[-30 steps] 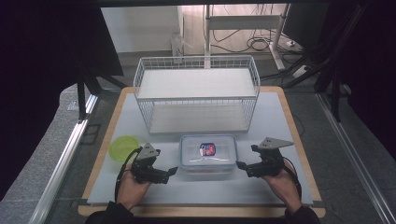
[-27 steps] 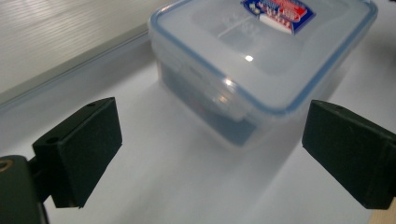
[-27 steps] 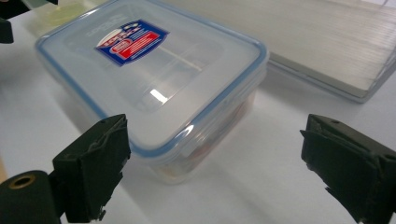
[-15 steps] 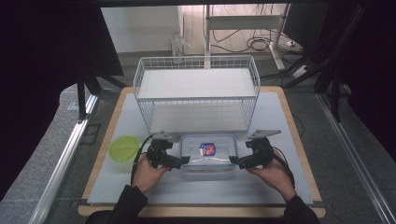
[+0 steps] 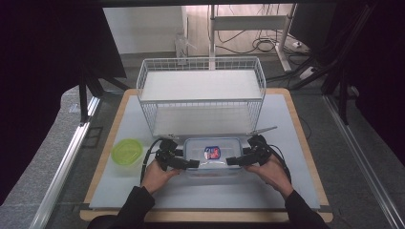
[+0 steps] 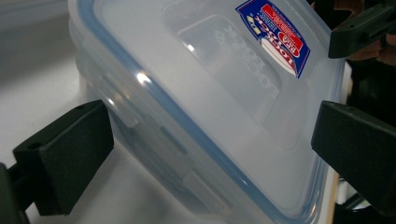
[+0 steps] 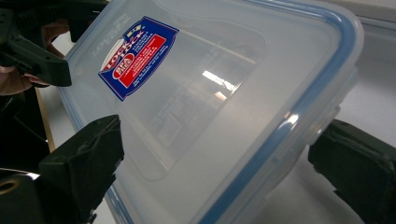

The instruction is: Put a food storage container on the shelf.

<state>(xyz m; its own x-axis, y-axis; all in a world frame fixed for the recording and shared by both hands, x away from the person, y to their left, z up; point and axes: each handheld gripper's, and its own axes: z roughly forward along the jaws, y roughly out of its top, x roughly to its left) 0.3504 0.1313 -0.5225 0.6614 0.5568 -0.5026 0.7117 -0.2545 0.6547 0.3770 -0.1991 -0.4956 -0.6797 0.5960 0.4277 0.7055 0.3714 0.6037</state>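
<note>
Tongs on both sides are standing wide open, one at each short end of the clear plastic container [image 5: 212, 156], and neither is clamping it. Left tongs [image 5: 192, 163] are straddling the container's left end; in the left gripper view the two black jaws are sitting far apart with the container's corner between them, and whether either jaw is touching the plastic cannot be told. Right tongs [image 5: 232, 161] are mirroring this at the right end; in the right gripper view the jaws are likewise spread, with the lid's blue-sealed rim lying between them.

Container is resting flat on the worktop [image 5: 286, 119], near its front edge and roughly midway between the left and right edges. It is carrying a clear lid with a blue seal and a red-and-blue label [image 5: 211, 152] on top.

White wire rack [image 5: 200, 86] is standing just behind the container, toward the rear edge of the worktop. Green lidded tub [image 5: 127, 151] is sitting near the left edge, well apart from the container and beside the person's left hand [image 5: 157, 172]. Right hand [image 5: 270, 172] is gripping its tool close to the front edge.
</note>
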